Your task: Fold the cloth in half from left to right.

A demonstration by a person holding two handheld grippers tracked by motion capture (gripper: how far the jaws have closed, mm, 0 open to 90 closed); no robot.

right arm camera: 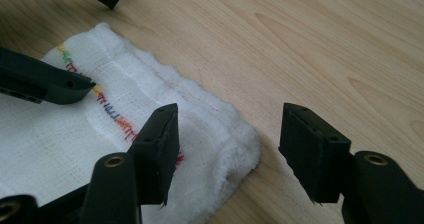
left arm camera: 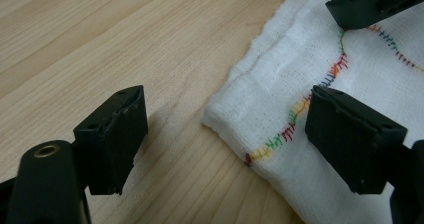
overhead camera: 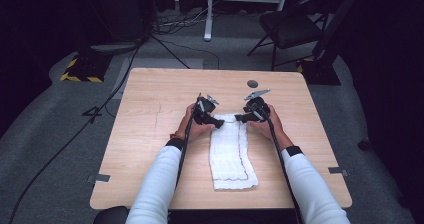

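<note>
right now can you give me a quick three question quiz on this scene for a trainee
1. True or false: the left tool is clamped on the folded white cloth.
2. Which end of the cloth are both tools at: A, the far end; B, the end nearest the person?
3. What runs along the cloth near its edge?

Key
1. False: its jaws stand open astride a corner, pads not pressing.
2. A. The right tool is open astride the other far corner.
3. A line of multicoloured stitching.
</note>
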